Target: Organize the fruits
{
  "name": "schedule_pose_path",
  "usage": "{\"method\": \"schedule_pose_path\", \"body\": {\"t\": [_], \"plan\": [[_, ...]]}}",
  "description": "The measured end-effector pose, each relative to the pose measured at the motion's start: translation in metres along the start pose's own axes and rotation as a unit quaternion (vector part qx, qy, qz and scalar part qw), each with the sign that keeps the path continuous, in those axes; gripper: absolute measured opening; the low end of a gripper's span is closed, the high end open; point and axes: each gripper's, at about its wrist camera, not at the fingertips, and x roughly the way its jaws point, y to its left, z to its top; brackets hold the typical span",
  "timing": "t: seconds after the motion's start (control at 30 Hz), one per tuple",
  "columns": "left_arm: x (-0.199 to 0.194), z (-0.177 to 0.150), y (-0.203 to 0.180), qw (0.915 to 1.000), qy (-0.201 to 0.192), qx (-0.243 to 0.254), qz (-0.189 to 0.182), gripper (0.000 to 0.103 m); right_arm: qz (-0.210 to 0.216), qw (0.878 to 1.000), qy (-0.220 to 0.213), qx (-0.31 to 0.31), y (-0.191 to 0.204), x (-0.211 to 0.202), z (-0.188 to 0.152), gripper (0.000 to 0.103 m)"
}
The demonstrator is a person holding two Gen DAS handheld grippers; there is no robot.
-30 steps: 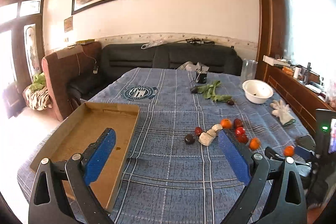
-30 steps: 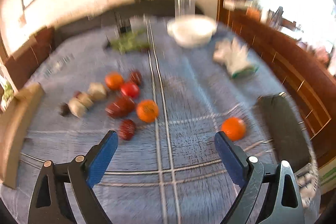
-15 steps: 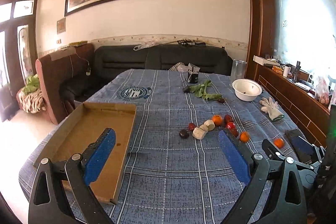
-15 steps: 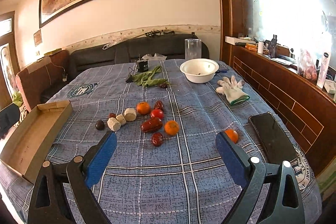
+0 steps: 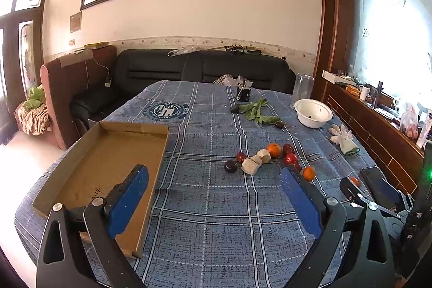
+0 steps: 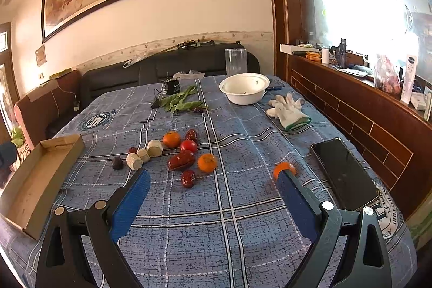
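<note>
Several small fruits lie in a cluster on the blue checked tablecloth: an orange point(image 6: 171, 139), a red tomato point(image 6: 188, 145), another orange point(image 6: 207, 162), dark red dates point(image 6: 181, 160), a dark plum point(image 6: 117, 162) and pale chunks point(image 6: 134, 161). One orange point(image 6: 283, 168) lies apart, just beyond my right finger. The cluster also shows in the left wrist view point(image 5: 274, 149). A flat cardboard tray point(image 5: 108, 155) lies empty at the left. My left gripper point(image 5: 214, 193) is open and empty above the table's near end. My right gripper point(image 6: 213, 193) is open and empty, short of the fruits.
A white bowl point(image 6: 244, 88), a clear glass point(image 6: 235, 61), green leaves point(image 6: 181, 101) and a small black box point(image 6: 172, 87) stand at the far end. A white glove point(image 6: 287, 111) and a black phone point(image 6: 344, 174) lie at the right. A wooden ledge point(image 6: 351, 99) runs along the right.
Both grippers have drawn back and up from the fruits, so the cluster looks smaller and farther. The right view has steadied from a blur. Both stay open.
</note>
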Motion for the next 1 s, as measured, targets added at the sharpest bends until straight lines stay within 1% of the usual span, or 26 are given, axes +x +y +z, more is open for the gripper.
{"method": "schedule_pose_path", "body": {"t": [0.13,0.2,0.23,0.27,0.3,0.33,0.37,0.4,0.43,0.47,0.53,0.6,0.63,0.67,0.7,0.77,0.8,0.83,0.87,0.9,0.93,0.97,1.0], "plan": [[0.006,0.0,-0.004,1.0,0.007,0.004,-0.001,0.098,-0.001,1.0,-0.009,0.009,-0.003,-0.001,0.001,0.097],[0.008,0.0,-0.005,0.9999,0.009,0.004,-0.002,0.098,0.007,0.999,-0.032,0.025,-0.008,-0.007,0.0,0.097],[0.008,0.0,-0.004,0.9999,0.01,0.003,-0.002,0.098,0.019,0.998,-0.045,0.04,-0.013,-0.01,0.0,0.097],[0.009,-0.001,-0.004,1.0,0.01,0.001,0.0,0.098,0.041,0.996,-0.054,0.065,-0.019,-0.013,-0.001,0.098],[0.01,-0.001,-0.003,0.9999,0.01,0.0,0.0,0.098,0.069,0.991,-0.058,0.102,-0.028,-0.013,-0.001,0.099],[0.011,-0.001,-0.003,0.9999,0.011,-0.001,0.001,0.098,0.094,0.985,-0.049,0.137,-0.037,-0.011,-0.002,0.102],[0.012,-0.001,-0.002,0.9999,0.011,-0.002,0.002,0.098,0.121,0.979,-0.028,0.164,-0.044,-0.006,-0.003,0.102],[0.012,-0.002,-0.001,0.9999,0.01,-0.003,0.004,0.098,0.135,0.975,-0.01,0.173,-0.048,-0.001,-0.002,0.102],[0.012,-0.002,0.0,0.9999,0.009,-0.003,0.007,0.098,0.136,0.976,0.014,0.169,-0.05,0.005,0.002,0.102],[0.012,-0.001,0.002,0.9999,0.007,-0.002,0.01,0.098,0.118,0.981,0.022,0.152,-0.049,0.006,0.005,0.102],[0.008,0.002,0.007,0.9998,-0.006,0.001,0.018,0.098,0.061,0.994,0.033,0.084,-0.042,0.005,0.02,0.101],[0.002,0.01,0.017,0.9992,-0.025,0.001,0.032,0.098,0.031,0.998,0.041,0.033,-0.038,0.002,0.038,0.101],[-0.002,0.015,0.021,0.9988,-0.033,-0.002,0.036,0.098,0.024,0.999,0.034,0.004,-0.036,-0.003,0.056,0.101],[-0.005,0.02,0.026,0.9983,-0.041,-0.007,0.042,0.098,0.014,1.0,0.019,-0.013,-0.036,-0.011,0.067,0.101],[-0.01,0.026,0.032,0.9975,-0.051,-0.015,0.046,0.098,-0.001,0.999,-0.01,-0.035,-0.033,-0.023,0.083,0.102],[-0.019,0.036,0.041,0.9957,-0.074,-0.024,0.05,0.099,-0.015,0.996,-0.066,-0.062,-0.031,-0.043,0.096,0.103],[-0.021,0.04,0.043,0.9952,-0.08,-0.025,0.051,0.099,-0.01,0.993,-0.096,-0.071,-0.031,-0.051,0.098,0.103],[-0.02,0.043,0.046,0.9952,-0.081,-0.026,0.049,0.099,0.013,0.989,-0.122,-0.084,-0.032,-0.053,0.092,0.103],[-0.018,0.045,0.047,0.9955,-0.079,-0.026,0.047,0.1,0.02,0.99,-0.109,-0.09,-0.032,-0.045,0.088,0.103],[-0.014,0.047,0.048,0.996,-0.073,-0.026,0.044,0.1,0.01,0.992,-0.064,-0.103,-0.028,-0.028,0.082,0.103],[-0.008,0.048,0.047,0.997,-0.063,-0.023,0.039,0.1,-0.01,0.993,-0.008,-0.12,-0.026,-0.007,0.076,0.103],[-0.003,0.049,0.045,0.9977,-0.055,-0.021,0.034,0.1,-0.024,0.992,0.02,-0.125,-0.029,0.011,0.067,0.102],[0.004,0.05,0.043,0.9986,-0.044,-0.017,0.023,0.1,-0.033,0.992,0.024,-0.119,-0.034,0.019,0.062,0.102]]}}
